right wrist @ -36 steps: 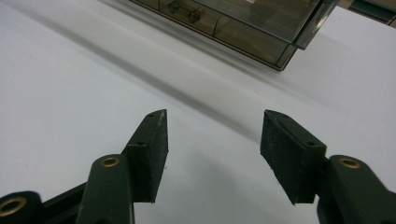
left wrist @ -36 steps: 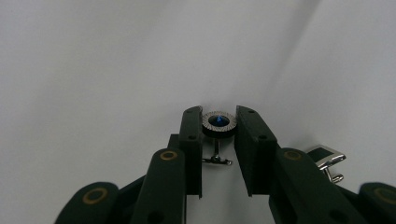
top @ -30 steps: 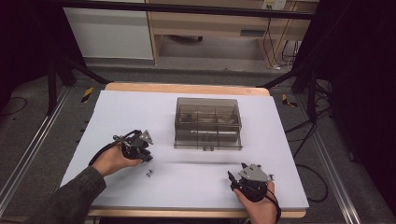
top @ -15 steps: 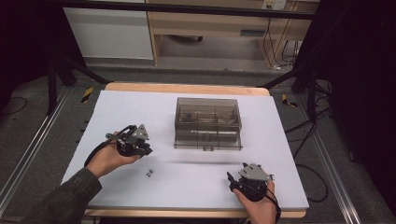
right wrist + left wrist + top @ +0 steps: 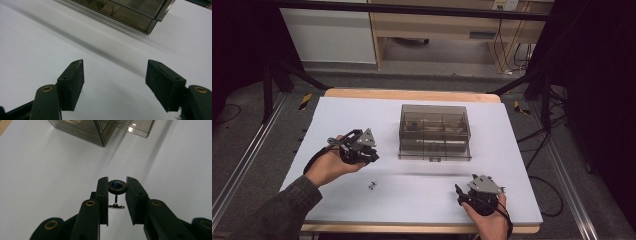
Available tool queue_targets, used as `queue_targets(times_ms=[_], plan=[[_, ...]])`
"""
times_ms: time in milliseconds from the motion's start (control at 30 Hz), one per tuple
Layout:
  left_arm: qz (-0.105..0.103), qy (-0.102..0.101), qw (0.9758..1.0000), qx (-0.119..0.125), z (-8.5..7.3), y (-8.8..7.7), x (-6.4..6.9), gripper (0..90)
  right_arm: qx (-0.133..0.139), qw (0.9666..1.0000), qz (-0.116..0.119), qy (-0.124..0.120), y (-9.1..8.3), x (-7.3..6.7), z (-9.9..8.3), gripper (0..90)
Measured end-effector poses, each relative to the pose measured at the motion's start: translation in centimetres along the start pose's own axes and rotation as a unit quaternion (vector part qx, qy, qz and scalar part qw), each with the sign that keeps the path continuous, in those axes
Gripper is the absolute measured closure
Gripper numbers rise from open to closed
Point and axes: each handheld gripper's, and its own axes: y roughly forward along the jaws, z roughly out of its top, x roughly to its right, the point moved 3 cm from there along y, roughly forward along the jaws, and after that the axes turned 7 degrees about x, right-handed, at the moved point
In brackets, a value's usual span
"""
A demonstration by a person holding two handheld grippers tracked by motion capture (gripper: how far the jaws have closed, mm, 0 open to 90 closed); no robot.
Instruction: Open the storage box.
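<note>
Knurled screw clamped in left gripper, lifted off the table

Knurled thumbscrew (image 5: 117, 187) is sitting pinched between the left gripper (image 5: 117, 188) pads, its thin shank pointing down to a small washer, above the white table (image 5: 412, 195), near the smoky plastic compartment box (image 5: 435, 131). Right gripper (image 5: 115, 82) is resting near the table's front edge, jaws having just been opening, now spread wide with nothing between them. Small loose part (image 5: 372, 185) is lying on the table by the left hand.

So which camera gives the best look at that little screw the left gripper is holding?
The left gripper view: the screw sits close up between the left gripper jaws, knurled head and thin shank clear. In the high view the left gripper is small and the screw is too tiny to make out.
</note>
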Motion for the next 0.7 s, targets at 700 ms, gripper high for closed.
queue_targets(times_ms=[700], plan=[[0.003,0.013,0.9997,0.02,4.0,-1.5,0.8,73.1,-0.003,1.0,0.0,0.005,0.1,0.1,-0.1,30.9]])
